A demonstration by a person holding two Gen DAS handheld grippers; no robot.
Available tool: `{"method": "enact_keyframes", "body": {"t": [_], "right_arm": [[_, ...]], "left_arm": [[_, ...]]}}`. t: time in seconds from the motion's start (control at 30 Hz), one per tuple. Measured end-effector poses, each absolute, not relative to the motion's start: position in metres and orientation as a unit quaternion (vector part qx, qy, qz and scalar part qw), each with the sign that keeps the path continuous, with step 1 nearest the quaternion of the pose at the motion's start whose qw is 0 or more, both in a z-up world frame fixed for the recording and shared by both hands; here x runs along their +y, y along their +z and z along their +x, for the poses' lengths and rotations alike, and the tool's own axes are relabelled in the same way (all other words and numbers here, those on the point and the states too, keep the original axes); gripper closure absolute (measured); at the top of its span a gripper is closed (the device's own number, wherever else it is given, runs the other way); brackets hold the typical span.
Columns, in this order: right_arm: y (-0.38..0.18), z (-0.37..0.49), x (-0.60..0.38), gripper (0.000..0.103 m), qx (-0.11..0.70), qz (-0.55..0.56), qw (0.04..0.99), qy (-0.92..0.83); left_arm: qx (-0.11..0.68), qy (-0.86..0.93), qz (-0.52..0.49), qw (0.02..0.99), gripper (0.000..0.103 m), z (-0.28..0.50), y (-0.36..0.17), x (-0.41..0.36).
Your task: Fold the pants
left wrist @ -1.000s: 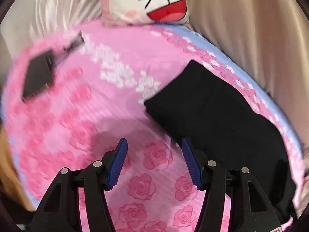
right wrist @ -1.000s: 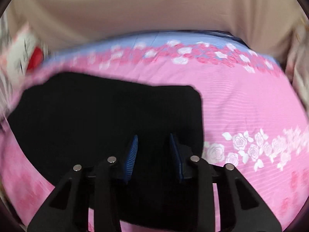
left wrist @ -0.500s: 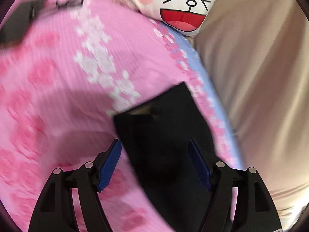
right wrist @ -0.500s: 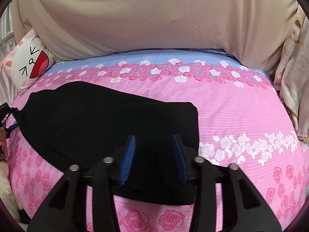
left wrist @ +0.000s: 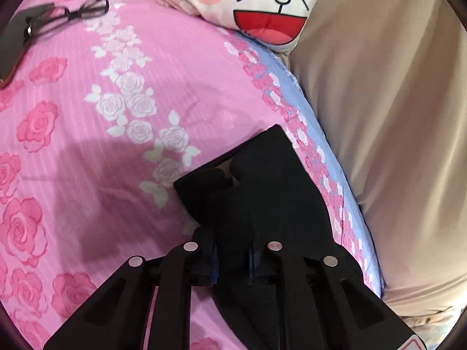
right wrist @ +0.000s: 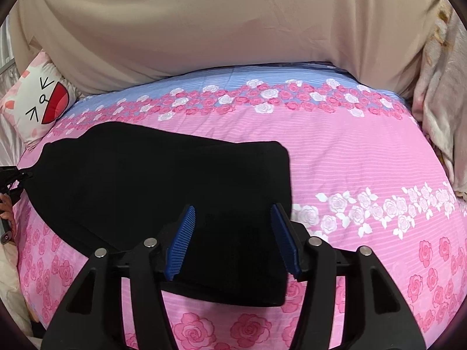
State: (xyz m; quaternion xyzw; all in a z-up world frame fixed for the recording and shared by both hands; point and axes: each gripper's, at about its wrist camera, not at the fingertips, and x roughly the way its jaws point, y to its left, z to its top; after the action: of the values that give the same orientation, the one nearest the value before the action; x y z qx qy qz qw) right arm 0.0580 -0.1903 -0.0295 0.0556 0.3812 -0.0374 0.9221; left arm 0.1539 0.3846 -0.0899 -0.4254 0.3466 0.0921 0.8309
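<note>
Black pants (right wrist: 163, 186) lie folded lengthwise on a pink rose-print bedsheet (right wrist: 350, 160). In the left wrist view my left gripper (left wrist: 232, 262) is shut on the end of the pants (left wrist: 262, 192), whose edge is bunched and lifted a little off the sheet. In the right wrist view my right gripper (right wrist: 232, 239) is open, its blue pads (right wrist: 181, 242) spread just above the near right end of the pants. The left gripper (right wrist: 8, 180) shows at the far left edge of that view.
A cartoon-face pillow (left wrist: 262, 3) lies at the head of the bed, also in the right wrist view (right wrist: 38, 102). Glasses (left wrist: 73, 14) and a dark flat object (left wrist: 14, 40) lie on the sheet (left wrist: 87, 116). A beige cover (right wrist: 219, 23) borders the far side.
My left gripper moved onto the pants' end and shut on it. My right gripper's jaws opened wider over the other end.
</note>
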Motion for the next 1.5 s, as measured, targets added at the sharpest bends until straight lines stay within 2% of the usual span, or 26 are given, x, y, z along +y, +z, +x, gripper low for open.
{"method": "enact_keyframes", "body": {"t": [0.17, 0.3, 0.37, 0.53, 0.63, 0.73, 0.83, 0.93, 1.0, 1.03, 1.07, 1.1, 1.13, 1.27, 1.4, 1.5], "right_arm": [[-0.028, 0.049, -0.207, 0.048, 0.374, 0.073, 0.924, -0.045], [-0.027, 0.038, -0.222, 0.048, 0.363, 0.093, 0.926, -0.049], [-0.027, 0.033, -0.23, 0.048, 0.36, 0.102, 0.926, -0.049], [-0.028, 0.017, -0.255, 0.048, 0.351, 0.126, 0.927, -0.052], [-0.031, 0.009, -0.268, 0.047, 0.35, 0.138, 0.925, -0.053], [-0.037, 0.003, -0.278, 0.047, 0.355, 0.144, 0.922, -0.054], [-0.043, 0.001, -0.288, 0.047, 0.359, 0.151, 0.92, -0.051], [-0.045, 0.005, -0.293, 0.047, 0.362, 0.159, 0.918, -0.038], [-0.041, 0.01, -0.293, 0.047, 0.359, 0.163, 0.918, -0.023], [-0.037, 0.014, -0.292, 0.047, 0.357, 0.165, 0.919, -0.01], [-0.033, 0.018, -0.29, 0.043, 0.355, 0.167, 0.92, 0.001], [-0.03, 0.022, -0.287, 0.028, 0.355, 0.168, 0.919, 0.015], [-0.025, 0.027, -0.283, 0.023, 0.352, 0.168, 0.92, 0.03], [-0.009, 0.047, -0.26, 0.023, 0.354, 0.166, 0.915, 0.1], [-0.011, 0.081, -0.236, 0.013, 0.38, 0.159, 0.899, 0.149], [-0.025, 0.113, -0.222, 0.016, 0.412, 0.151, 0.888, 0.14]], "left_arm": [[0.293, 0.042, -0.299, 0.907, 0.094, 0.141, -0.012, 0.31], [0.265, -0.061, -0.182, 0.945, 0.094, 0.134, 0.052, 0.198], [0.268, -0.117, -0.128, 0.948, 0.094, 0.129, 0.068, 0.134], [0.312, -0.216, -0.027, 0.925, 0.094, 0.114, 0.051, -0.003], [0.366, -0.255, 0.019, 0.895, 0.093, 0.108, 0.002, -0.076], [0.41, -0.236, 0.057, 0.879, 0.093, 0.11, -0.051, -0.112], [0.365, -0.196, 0.119, 0.902, 0.091, 0.09, -0.062, -0.128], [0.363, -0.173, 0.138, 0.905, 0.083, 0.082, -0.052, -0.13], [0.348, -0.186, 0.14, 0.908, 0.058, 0.067, -0.04, -0.125], [0.33, -0.202, 0.135, 0.912, 0.033, 0.056, -0.028, -0.118], [0.305, -0.215, 0.131, 0.919, 0.022, 0.042, -0.019, -0.114], [0.267, -0.23, 0.133, 0.926, 0.019, 0.022, -0.008, -0.107], [0.246, -0.242, 0.14, 0.928, 0.016, 0.009, -0.001, -0.103], [0.212, -0.243, 0.154, 0.934, 0.016, -0.026, 0.017, -0.07], [0.257, -0.197, 0.112, 0.94, 0.016, -0.005, 0.016, -0.025], [0.306, -0.132, 0.067, 0.941, 0.016, 0.024, 0.008, 0.019]]}}
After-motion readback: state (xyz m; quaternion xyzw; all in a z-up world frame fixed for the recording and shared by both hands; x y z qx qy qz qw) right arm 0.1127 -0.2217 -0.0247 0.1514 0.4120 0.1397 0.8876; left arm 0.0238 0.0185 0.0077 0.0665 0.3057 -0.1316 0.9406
